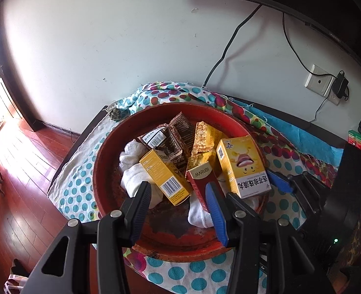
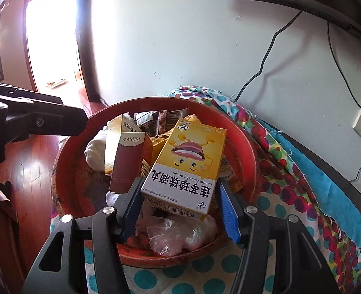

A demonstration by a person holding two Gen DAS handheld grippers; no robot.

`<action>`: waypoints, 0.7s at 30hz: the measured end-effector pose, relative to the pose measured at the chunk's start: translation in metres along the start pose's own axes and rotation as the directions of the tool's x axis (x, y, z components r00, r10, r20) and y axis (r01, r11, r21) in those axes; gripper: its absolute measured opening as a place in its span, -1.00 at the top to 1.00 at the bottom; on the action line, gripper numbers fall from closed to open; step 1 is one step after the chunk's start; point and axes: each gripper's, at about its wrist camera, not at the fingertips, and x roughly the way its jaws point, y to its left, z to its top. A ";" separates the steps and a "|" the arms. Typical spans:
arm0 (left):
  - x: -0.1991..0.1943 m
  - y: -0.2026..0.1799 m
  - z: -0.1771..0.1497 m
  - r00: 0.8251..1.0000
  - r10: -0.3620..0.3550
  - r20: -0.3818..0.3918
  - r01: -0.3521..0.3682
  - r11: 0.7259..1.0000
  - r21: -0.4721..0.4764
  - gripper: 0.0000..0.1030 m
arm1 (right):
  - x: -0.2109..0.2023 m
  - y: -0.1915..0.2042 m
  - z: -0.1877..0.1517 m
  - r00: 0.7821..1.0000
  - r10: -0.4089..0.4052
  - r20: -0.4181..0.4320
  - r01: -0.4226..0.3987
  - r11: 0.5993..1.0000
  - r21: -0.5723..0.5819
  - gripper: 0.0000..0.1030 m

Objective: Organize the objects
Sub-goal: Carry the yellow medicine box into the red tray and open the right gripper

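A red round basin sits on a dotted cloth and holds boxes, wrappers and white socks. My right gripper has its jaws on both sides of the yellow cartoon-mouth box, which also shows in the left wrist view with the right gripper at its lower end. My left gripper is open and empty above the basin's near side, over a yellow barcode box and a red MARUBI box.
Brown and yellow snack wrappers lie at the basin's back. A clear plastic bag lies at its front. The dotted cloth covers a dark table by a white wall with cables and a socket. Wooden floor is on the left.
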 end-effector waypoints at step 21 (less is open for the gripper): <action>0.009 -0.005 -0.004 0.999 -0.020 -0.033 0.020 1.000 0.001 0.08 | 0.017 0.005 0.005 1.000 -0.001 -0.028 0.001 1.000 0.008 -0.44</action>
